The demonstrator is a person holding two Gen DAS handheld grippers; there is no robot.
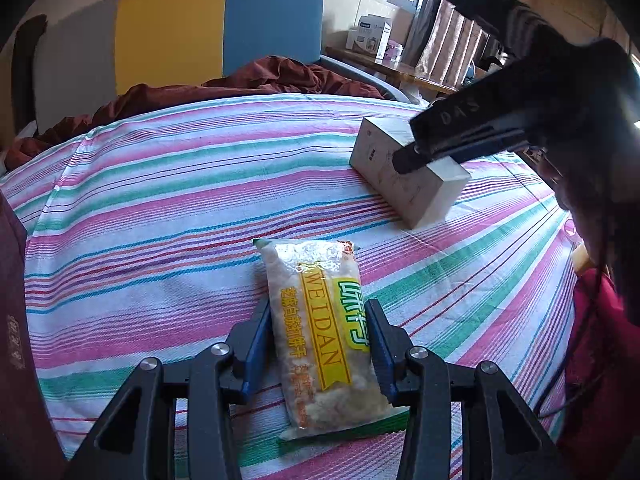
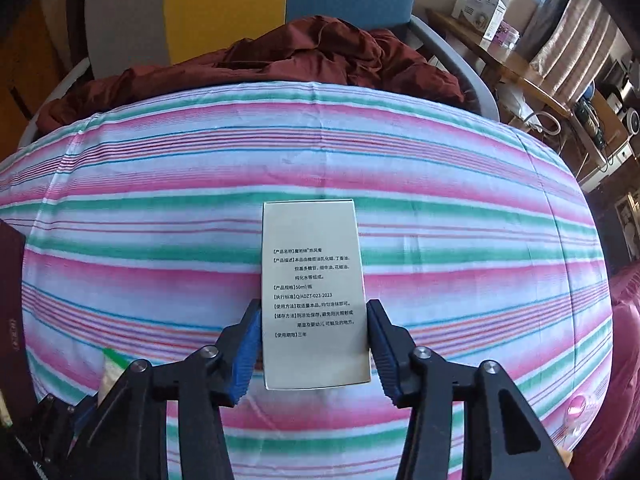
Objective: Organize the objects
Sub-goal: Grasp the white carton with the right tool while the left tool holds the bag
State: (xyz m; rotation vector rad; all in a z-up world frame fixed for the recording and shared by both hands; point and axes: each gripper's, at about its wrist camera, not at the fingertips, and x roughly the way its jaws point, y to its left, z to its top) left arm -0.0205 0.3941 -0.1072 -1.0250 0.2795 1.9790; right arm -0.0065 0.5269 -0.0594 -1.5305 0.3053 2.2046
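My left gripper (image 1: 318, 316) is shut on a clear snack packet (image 1: 320, 332) with a yellow "WEIDAN" label, holding it by its sides over the striped bedsheet (image 1: 160, 208). My right gripper (image 2: 312, 320) is shut on a pale carton (image 2: 314, 292) with printed Chinese text, held flat above the sheet (image 2: 160, 184). In the left wrist view the same carton (image 1: 404, 176) shows at the upper right, clamped by the right gripper (image 1: 416, 156), its lower end close to the sheet; I cannot tell if it touches.
A dark red quilt (image 1: 256, 80) is bunched at the bed's far end before a yellow and blue headboard (image 1: 216, 24). A wooden desk (image 2: 516, 64) with boxes stands at the right. A dark maroon object (image 2: 12, 312) lies at the left edge. Pink fabric (image 2: 624, 360) lies at the right.
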